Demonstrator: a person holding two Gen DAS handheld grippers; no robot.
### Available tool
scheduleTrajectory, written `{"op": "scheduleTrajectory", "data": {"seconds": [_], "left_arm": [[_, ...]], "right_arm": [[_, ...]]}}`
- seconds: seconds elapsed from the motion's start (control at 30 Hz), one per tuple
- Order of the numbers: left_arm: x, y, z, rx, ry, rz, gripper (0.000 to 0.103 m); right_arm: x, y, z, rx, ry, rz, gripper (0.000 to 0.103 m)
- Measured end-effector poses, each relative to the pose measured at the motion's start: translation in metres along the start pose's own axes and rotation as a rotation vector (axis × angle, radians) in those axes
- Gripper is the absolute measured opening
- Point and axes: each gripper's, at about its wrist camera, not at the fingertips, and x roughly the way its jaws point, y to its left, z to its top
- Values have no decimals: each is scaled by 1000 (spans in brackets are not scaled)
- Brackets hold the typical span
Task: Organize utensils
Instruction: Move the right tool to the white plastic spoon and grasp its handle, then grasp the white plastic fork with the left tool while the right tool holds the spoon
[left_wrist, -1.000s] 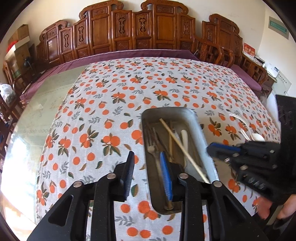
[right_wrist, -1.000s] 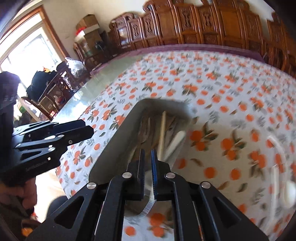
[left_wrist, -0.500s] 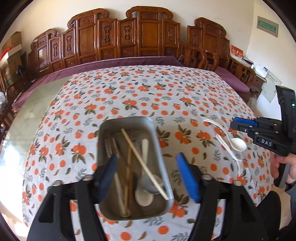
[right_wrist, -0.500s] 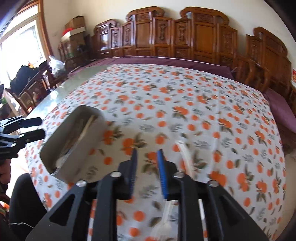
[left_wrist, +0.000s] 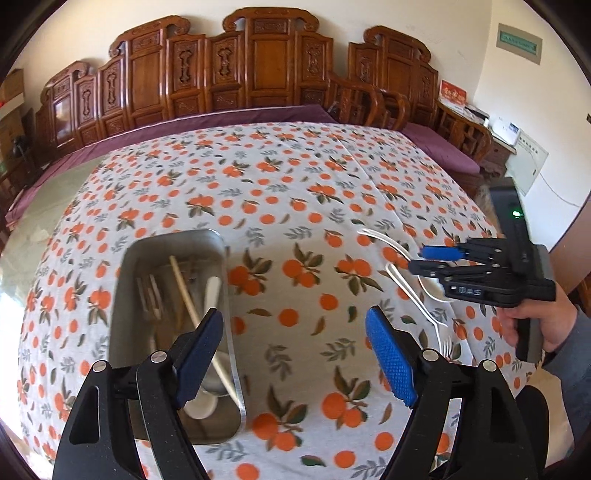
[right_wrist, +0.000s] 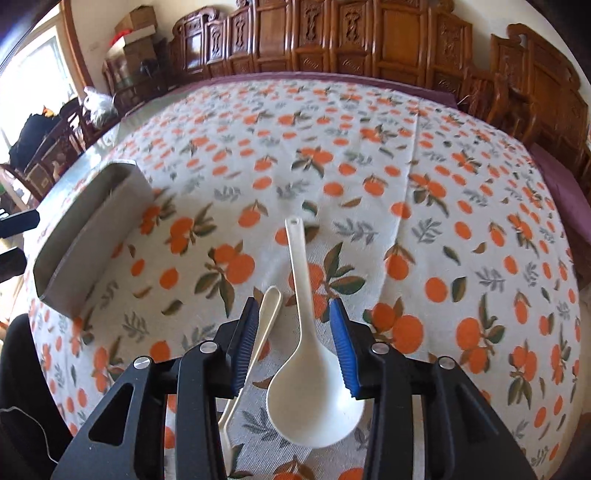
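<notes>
Beside the grey metal tray (left_wrist: 177, 332) of forks and chopsticks, the right gripper (right_wrist: 295, 343) has moved away from the tray and now hangs over the big white plastic spoon (right_wrist: 314, 369) lying on the orange-print tablecloth (right_wrist: 369, 166). Its jaws have opened partway, one on each side of the spoon's neck. The thin white fork (right_wrist: 258, 332) lies just beside the spoon. The left gripper (left_wrist: 295, 358) has opened wide, empty, near the tray. I think the spoon gets picked up next.
</notes>
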Motion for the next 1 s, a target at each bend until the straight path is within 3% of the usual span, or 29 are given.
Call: {"op": "scheduleTrajectory", "data": {"seconds": [0.1,0.27,0.9,1.0], "left_arm": [[7,-9,-2,5,14,-5,76],[20,-28,-5,26,44,-13,76],[82,-115,-2,88,169,-71,76],[95,-120,-2,78,199,-66,70]], "right_arm": [[11,1,-1,-18,27,-10,41],[18,-6,-4,-27,58,-36,14],[-50,-51,-58,31,11,-42,5],[-51,-54,-60,28,5,-39,5]]}}
